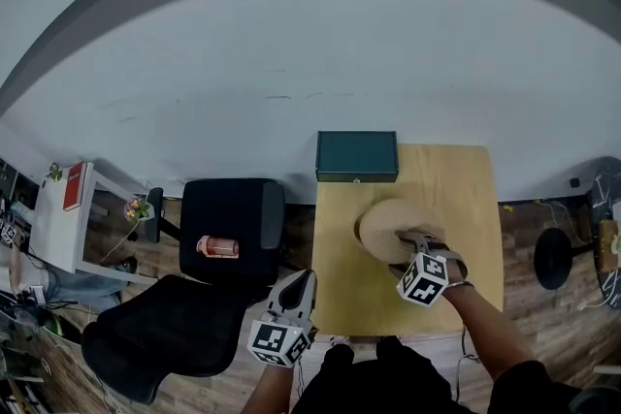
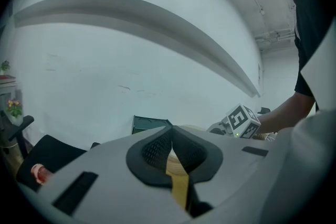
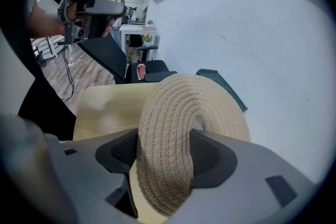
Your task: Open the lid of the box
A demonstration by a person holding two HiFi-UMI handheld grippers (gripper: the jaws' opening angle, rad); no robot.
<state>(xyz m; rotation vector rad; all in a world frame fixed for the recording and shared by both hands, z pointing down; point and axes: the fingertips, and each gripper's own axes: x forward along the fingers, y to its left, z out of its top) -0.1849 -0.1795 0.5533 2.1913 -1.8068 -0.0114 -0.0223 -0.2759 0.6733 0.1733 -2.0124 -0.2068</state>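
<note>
A dark green box [image 1: 356,155] with its lid down stands at the far edge of the wooden table [image 1: 456,189]; it also shows in the left gripper view [image 2: 149,124] and behind the hat [image 3: 220,84]. A woven straw hat [image 1: 393,228] is lifted over the table's middle, tilted on edge. My right gripper [image 1: 417,245] is shut on its brim [image 3: 178,128], both pads [image 3: 123,152] pressing the weave. My left gripper [image 1: 299,284] hovers at the table's near left corner, jaws together [image 2: 170,147] with nothing between them, pointing toward the box.
A black office chair [image 1: 228,228] stands left of the table with a small red object [image 1: 217,247] on its seat. A white desk [image 1: 68,208] is further left. A black round stool [image 1: 553,257] stands right of the table. The white wall rises behind the box.
</note>
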